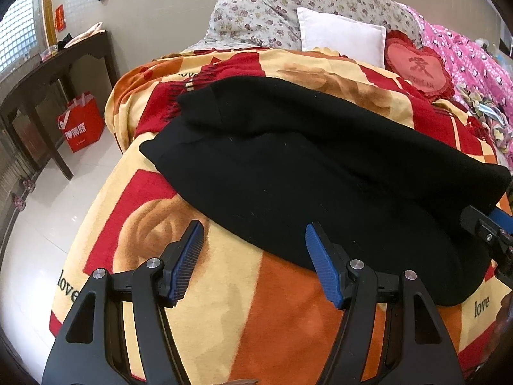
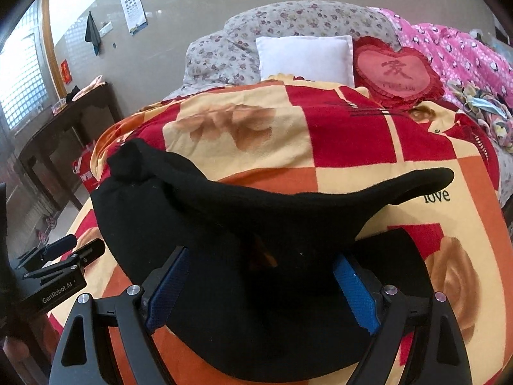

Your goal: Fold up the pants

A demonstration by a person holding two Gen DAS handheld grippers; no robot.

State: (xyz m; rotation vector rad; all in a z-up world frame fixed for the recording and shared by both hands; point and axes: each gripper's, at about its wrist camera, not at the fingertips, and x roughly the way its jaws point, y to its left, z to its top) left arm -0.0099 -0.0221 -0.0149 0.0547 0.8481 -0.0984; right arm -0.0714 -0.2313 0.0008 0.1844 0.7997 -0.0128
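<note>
Black pants lie folded over on a red, orange and yellow blanket on the bed. My left gripper is open and empty, its blue pads hovering at the near edge of the pants. My right gripper is open, and a rumpled end of the pants lies between its two fingers, with one fold standing up in front. The right gripper also shows at the right edge of the left wrist view. The left gripper shows at the left of the right wrist view.
A white pillow, a red heart cushion, a floral quilt and a pink quilt sit at the head of the bed. A dark wooden table and a red bag stand on the tiled floor at left.
</note>
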